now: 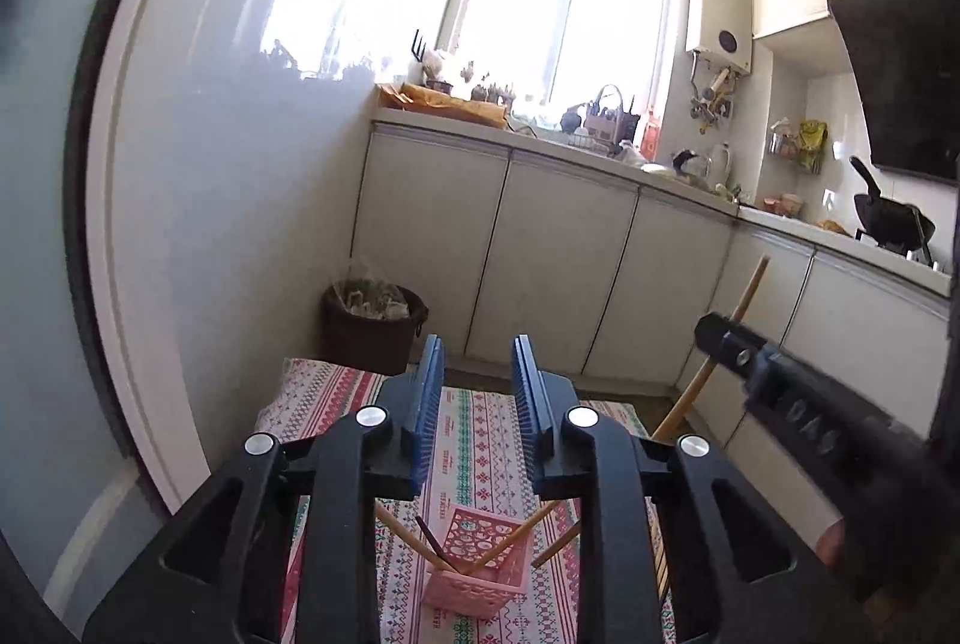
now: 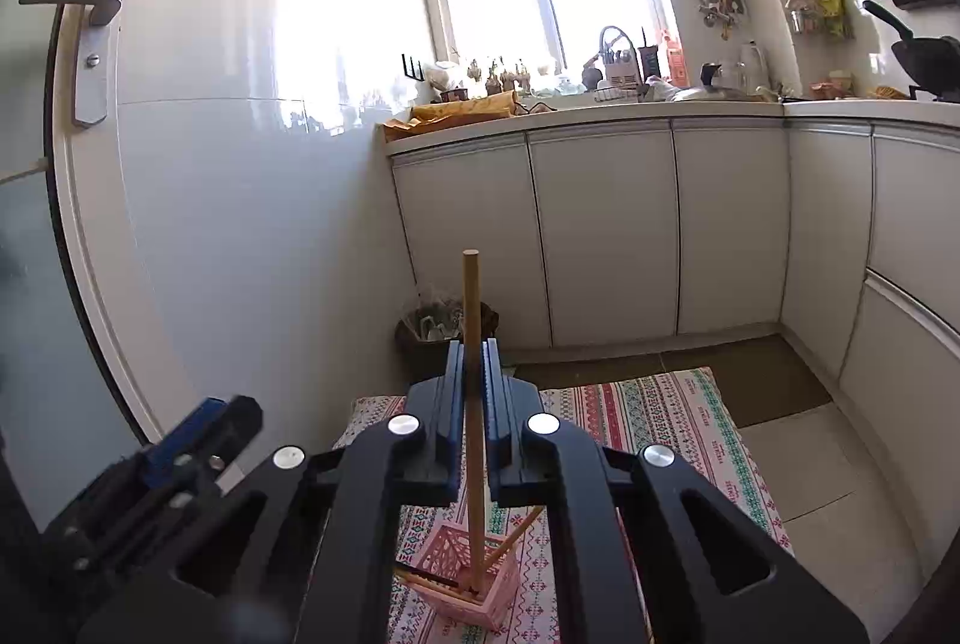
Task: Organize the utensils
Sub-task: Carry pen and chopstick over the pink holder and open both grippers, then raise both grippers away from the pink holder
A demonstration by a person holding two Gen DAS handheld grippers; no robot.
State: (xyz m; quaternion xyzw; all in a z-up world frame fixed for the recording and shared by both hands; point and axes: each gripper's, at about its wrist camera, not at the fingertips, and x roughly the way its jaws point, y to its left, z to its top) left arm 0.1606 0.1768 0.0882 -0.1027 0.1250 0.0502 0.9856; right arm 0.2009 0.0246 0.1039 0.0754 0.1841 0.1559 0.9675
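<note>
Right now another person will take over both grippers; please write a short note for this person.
Left gripper: open, nothing between the pads, above the pink basket.
Right gripper: shut on a wooden chopstick, held upright, lower end down in the basket.
The basket stands on the patterned cloth.
Done: several chopsticks already lean in the basket.
Left: release the held chopstick so that it rests in the basket. Whether more utensils wait outside it, I cannot tell.
</note>
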